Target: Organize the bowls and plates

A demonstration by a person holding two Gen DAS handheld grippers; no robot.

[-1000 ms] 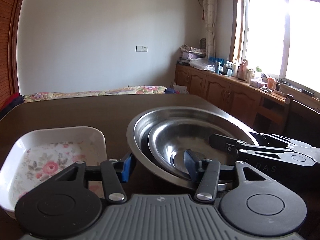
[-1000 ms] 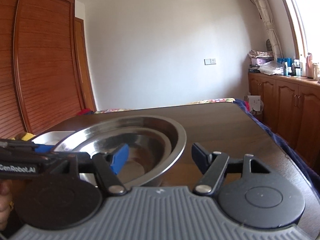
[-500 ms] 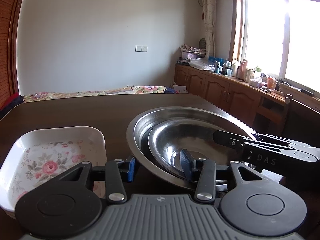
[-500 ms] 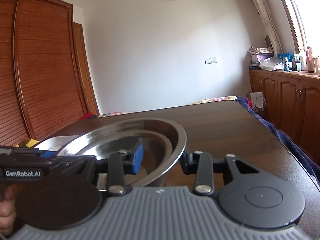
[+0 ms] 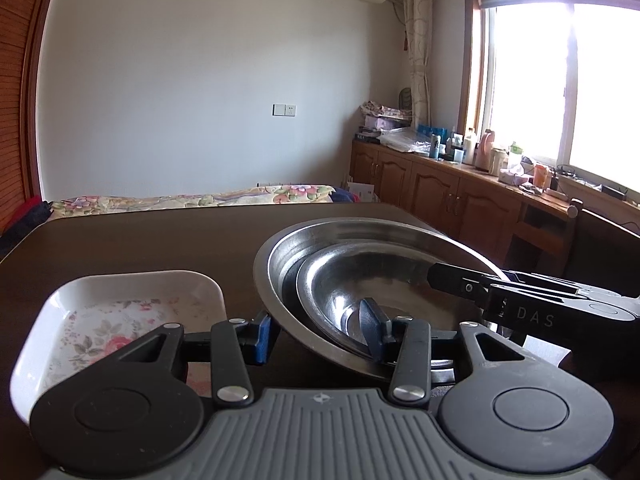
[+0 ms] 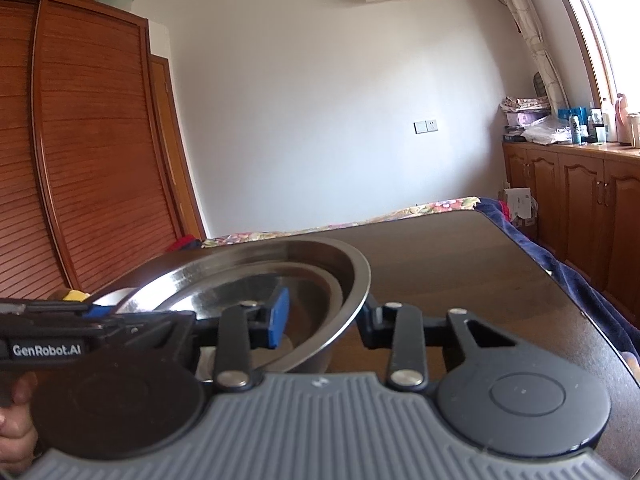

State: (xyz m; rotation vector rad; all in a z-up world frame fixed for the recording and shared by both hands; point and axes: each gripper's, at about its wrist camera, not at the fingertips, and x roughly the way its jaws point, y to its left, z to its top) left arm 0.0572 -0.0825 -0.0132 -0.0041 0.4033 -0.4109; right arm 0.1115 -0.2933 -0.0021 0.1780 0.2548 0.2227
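Steel bowls sit nested on the dark wooden table (image 5: 140,236): a large steel bowl (image 5: 320,236) with a smaller steel bowl (image 5: 344,280) inside it, and both tongs grip the large one by opposite sides of its rim. In the left wrist view, the left gripper (image 5: 320,330) has narrowed onto the near rim, its blue pad on the outer wall and its other finger down inside the bowls, so the rim lies between its fingers. In the right wrist view, the right gripper (image 6: 324,316) clamps the rim likewise, blue pad inside the large bowl and the dark finger on the outside wall. The bowl looks tilted in both views; whether it is off the table I cannot tell. Just left of the left gripper lies a white rectangular dish with a floral print (image 5: 120,312), flat on the table, near the bowl but apart from it. A hand (image 6: 16,432) holds the left tool's handle, seen at the lower left edge of the right wrist view.
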